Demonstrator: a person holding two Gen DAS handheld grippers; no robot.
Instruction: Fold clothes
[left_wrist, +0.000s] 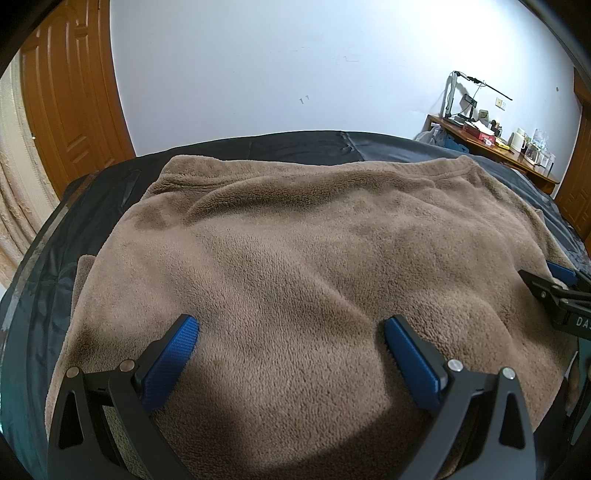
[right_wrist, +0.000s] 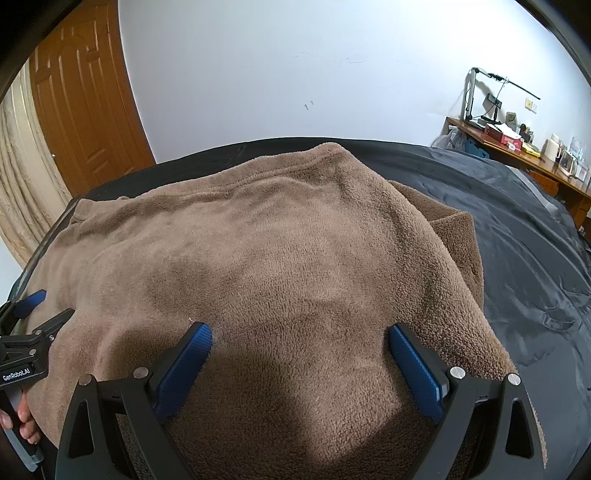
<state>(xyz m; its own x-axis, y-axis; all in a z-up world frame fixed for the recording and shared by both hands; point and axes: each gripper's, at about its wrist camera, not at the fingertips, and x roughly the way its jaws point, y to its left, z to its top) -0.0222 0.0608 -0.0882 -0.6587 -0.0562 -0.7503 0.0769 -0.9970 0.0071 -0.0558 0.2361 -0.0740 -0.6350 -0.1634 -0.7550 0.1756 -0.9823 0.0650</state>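
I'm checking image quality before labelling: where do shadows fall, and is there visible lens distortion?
Left wrist view: a dark shadow lies on the brown fleece garment between the open left gripper fingers; the bed edge bows from fisheye.
Right wrist view: a similar shadow under the open right gripper; the door curves.

Brown fleece garment (right_wrist: 280, 251) spread on the dark sheet (right_wrist: 524, 258); right gripper (right_wrist: 299, 334) spread wide above its near edge, left gripper (right_wrist: 33, 314) alongside
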